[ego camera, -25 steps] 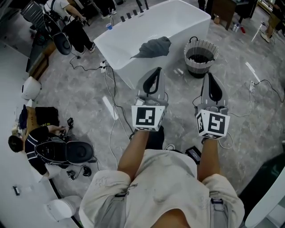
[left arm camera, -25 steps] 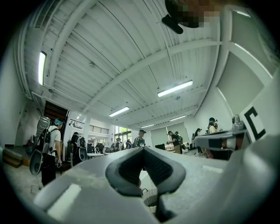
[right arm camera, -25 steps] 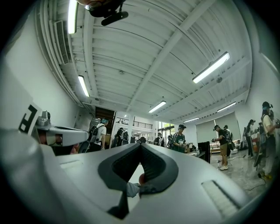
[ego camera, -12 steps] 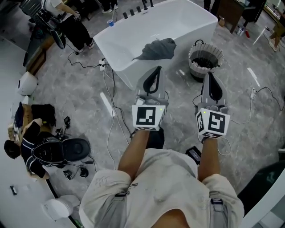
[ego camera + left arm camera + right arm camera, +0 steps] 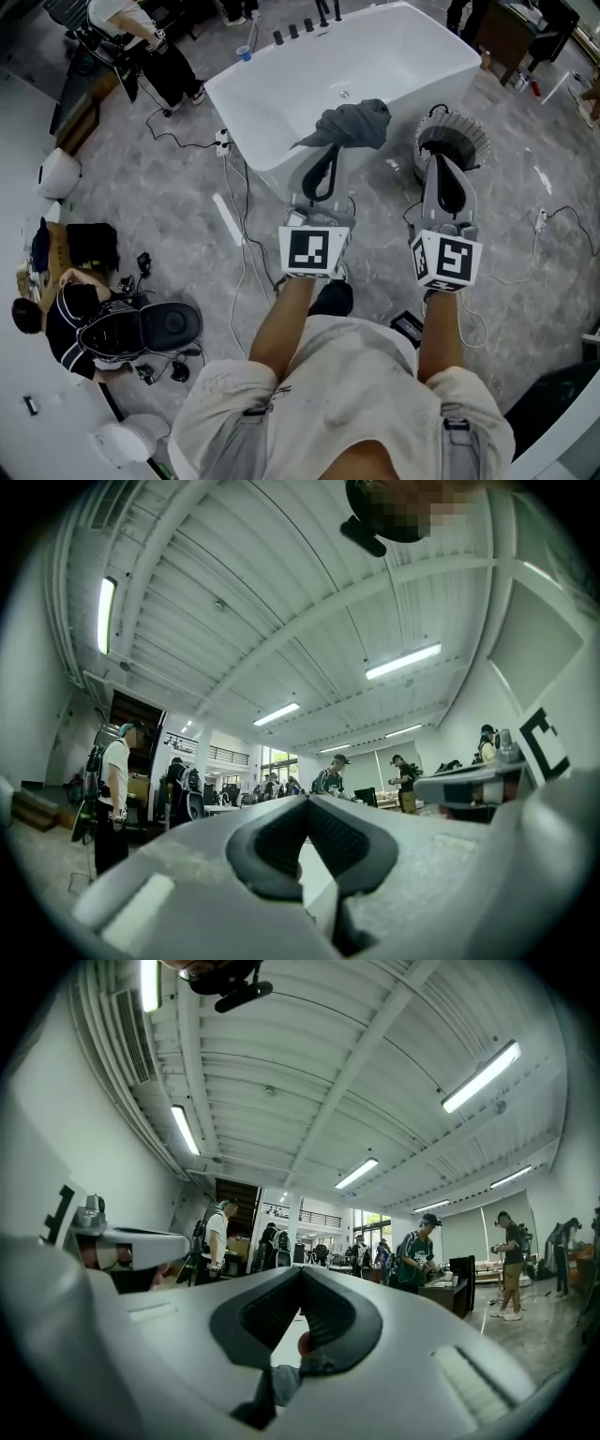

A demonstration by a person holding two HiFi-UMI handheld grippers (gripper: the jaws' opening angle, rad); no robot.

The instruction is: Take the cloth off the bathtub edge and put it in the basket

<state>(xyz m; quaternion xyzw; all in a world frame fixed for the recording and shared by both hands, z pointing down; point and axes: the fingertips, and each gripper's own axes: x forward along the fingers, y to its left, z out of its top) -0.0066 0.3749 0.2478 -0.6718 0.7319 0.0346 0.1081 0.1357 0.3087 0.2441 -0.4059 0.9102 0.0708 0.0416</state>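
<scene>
Left gripper (image 5: 327, 157) and right gripper (image 5: 442, 167), both closed and empty, near cloth (image 5: 358, 122) on tub (image 5: 251, 127) edge: approach step, next probably opening jaws at cloth.

The left claw (image 5: 331, 150) overlaps the near edge of the cloth (image 5: 354, 122), and the right claw (image 5: 438, 159) hides part of the near rim of the basket (image 5: 473, 136). The basket's inside is too dark to read. In both gripper views, each claw's body blocks everything low down.

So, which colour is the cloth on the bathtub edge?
Dark grey. The cloth shows best in the head view, draped over the white bathtub rim.
</scene>
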